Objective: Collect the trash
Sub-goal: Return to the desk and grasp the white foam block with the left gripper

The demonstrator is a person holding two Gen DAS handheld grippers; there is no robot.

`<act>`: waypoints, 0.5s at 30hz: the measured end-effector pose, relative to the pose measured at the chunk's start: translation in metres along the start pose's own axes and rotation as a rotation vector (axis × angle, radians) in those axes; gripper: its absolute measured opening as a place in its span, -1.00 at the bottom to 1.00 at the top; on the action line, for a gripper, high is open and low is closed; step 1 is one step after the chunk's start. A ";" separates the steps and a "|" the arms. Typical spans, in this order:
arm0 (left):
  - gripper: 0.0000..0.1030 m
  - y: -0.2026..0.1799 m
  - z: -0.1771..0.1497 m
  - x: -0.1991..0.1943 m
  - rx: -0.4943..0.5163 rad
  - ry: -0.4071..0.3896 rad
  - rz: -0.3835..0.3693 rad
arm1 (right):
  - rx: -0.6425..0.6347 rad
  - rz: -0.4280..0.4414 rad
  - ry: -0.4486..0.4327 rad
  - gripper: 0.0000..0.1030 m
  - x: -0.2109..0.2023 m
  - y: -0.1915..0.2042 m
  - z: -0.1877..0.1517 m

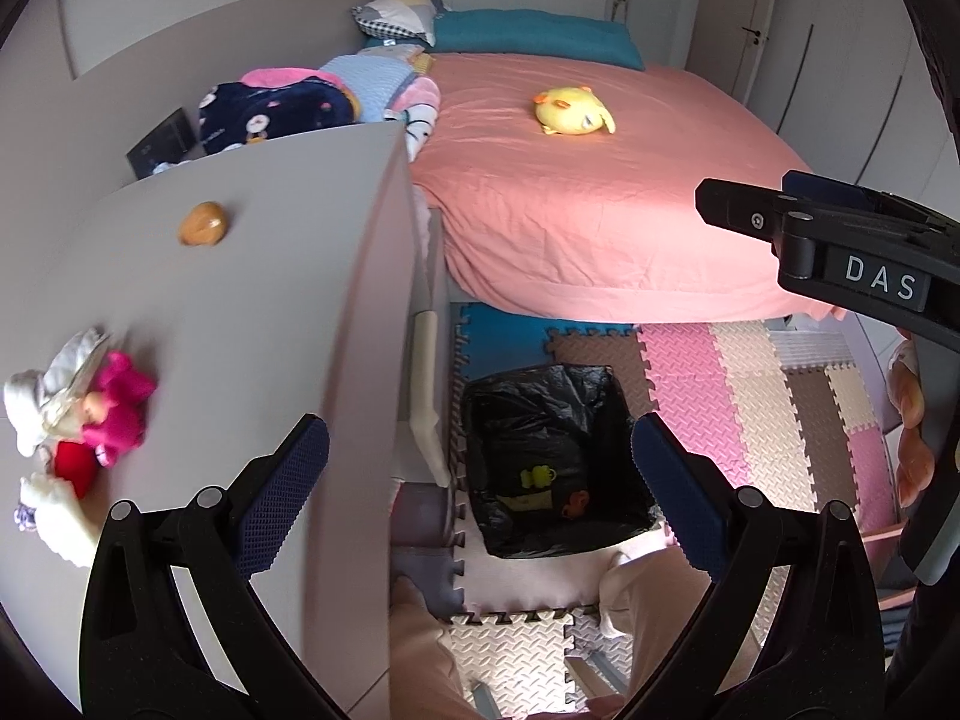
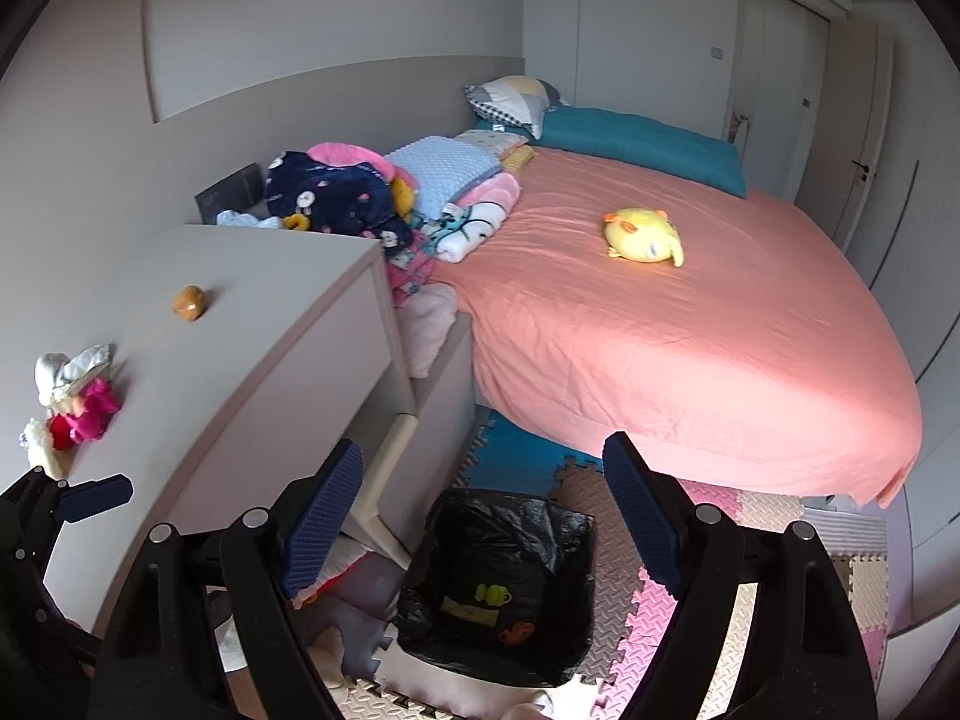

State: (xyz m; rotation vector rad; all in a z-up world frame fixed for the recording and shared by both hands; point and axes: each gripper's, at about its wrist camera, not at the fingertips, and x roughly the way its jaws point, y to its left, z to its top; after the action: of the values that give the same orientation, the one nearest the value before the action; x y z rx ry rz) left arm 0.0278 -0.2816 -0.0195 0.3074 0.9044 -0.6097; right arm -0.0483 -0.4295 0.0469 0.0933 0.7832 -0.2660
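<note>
A bin lined with a black bag (image 1: pixel 552 462) stands on the floor mats beside the grey dresser (image 1: pixel 252 312); it also shows in the right wrist view (image 2: pixel 498 582), with small yellow-green and orange scraps inside. On the dresser top lie an orange-brown lump (image 1: pixel 203 224) (image 2: pixel 189 302) and a heap of white, pink and red crumpled bits (image 1: pixel 78 414) (image 2: pixel 72 402). My left gripper (image 1: pixel 480 498) is open and empty, above the dresser edge and bin. My right gripper (image 2: pixel 483 516) is open and empty above the bin; it also appears at the right of the left wrist view (image 1: pixel 840 240).
A bed with a pink sheet (image 2: pixel 660 330) fills the right side, with a yellow plush toy (image 2: pixel 643 235) on it and piled blankets (image 2: pixel 372 198) at its head. Foam puzzle mats (image 1: pixel 750 396) cover the floor. A person's legs (image 1: pixel 648 618) stand below.
</note>
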 end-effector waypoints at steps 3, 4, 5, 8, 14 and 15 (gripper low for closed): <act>0.90 0.017 -0.007 -0.007 -0.023 -0.006 0.023 | -0.023 0.023 -0.003 0.60 -0.002 0.019 0.000; 0.90 0.025 -0.011 -0.010 -0.035 -0.008 0.033 | -0.029 0.029 -0.003 0.60 -0.002 0.023 0.000; 0.90 0.031 -0.014 -0.012 -0.044 -0.009 0.039 | -0.037 0.039 -0.002 0.60 -0.001 0.030 0.000; 0.90 0.052 -0.024 -0.020 -0.078 -0.010 0.072 | -0.065 0.066 0.001 0.60 0.000 0.052 -0.001; 0.90 0.093 -0.045 -0.035 -0.147 -0.011 0.127 | -0.118 0.113 0.009 0.60 0.004 0.097 -0.002; 0.90 0.098 -0.047 -0.037 -0.158 -0.011 0.131 | -0.125 0.120 0.011 0.60 0.005 0.103 -0.002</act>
State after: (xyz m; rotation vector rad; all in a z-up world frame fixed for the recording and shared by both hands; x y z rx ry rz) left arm 0.0406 -0.1672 -0.0179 0.2190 0.9086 -0.4160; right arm -0.0182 -0.3310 0.0400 0.0240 0.8004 -0.1031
